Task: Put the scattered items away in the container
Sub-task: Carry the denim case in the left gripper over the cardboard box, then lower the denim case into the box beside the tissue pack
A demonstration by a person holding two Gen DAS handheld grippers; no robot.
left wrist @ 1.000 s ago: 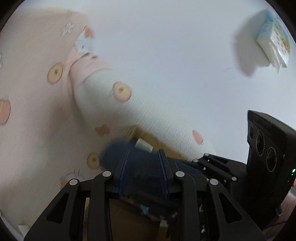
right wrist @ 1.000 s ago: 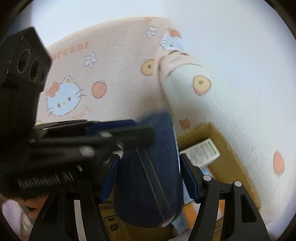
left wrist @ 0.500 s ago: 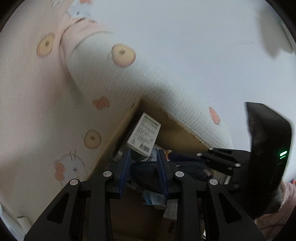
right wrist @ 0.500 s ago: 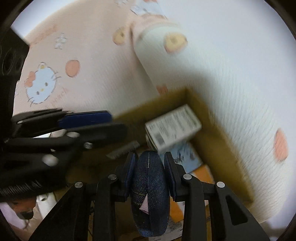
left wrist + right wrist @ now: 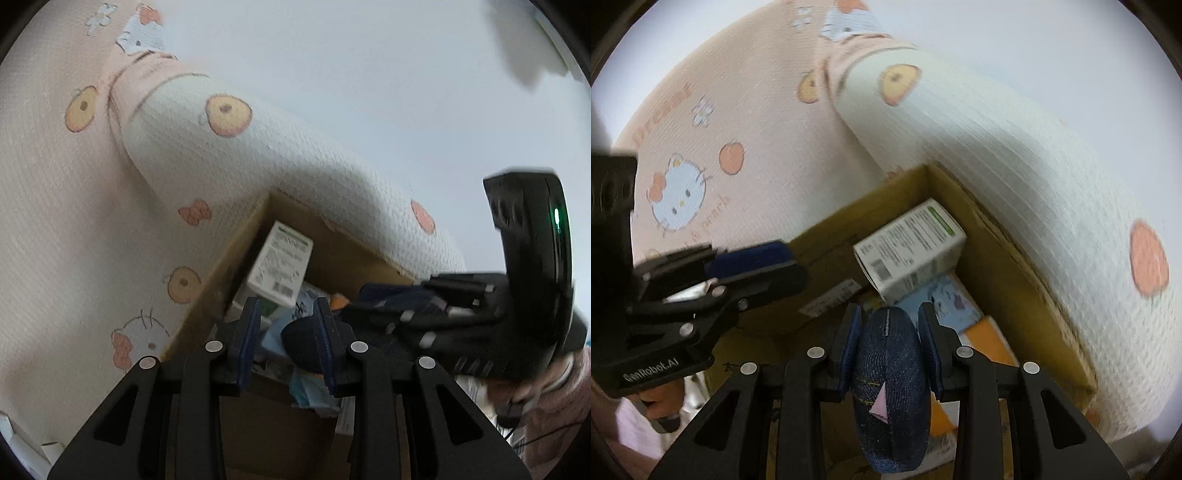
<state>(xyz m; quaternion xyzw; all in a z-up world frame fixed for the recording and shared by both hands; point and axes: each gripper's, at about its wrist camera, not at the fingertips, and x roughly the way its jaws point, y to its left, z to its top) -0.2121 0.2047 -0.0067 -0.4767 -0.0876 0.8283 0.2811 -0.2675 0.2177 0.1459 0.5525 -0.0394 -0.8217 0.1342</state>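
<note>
A dark blue denim pouch hangs on edge over the open cardboard box, and my right gripper is shut on it, both pads pressed to its sides. In the left wrist view the pouch pokes in from the right, beside the right-hand pad of my left gripper. The left jaws are opening and no pad presses on the pouch. A white printed carton leans in the box's far corner. The left gripper also shows at the left of the right wrist view.
The box holds a blue-and-white packet and an orange flat item. A pink cartoon-cat cushion and a white quilted roll press against two box walls. A person's hand holds the right gripper.
Both grippers came down over the box. The right jaws closed from wide onto the pouch. The left gripper, which held the pouch a second ago, no longer grips it.
</note>
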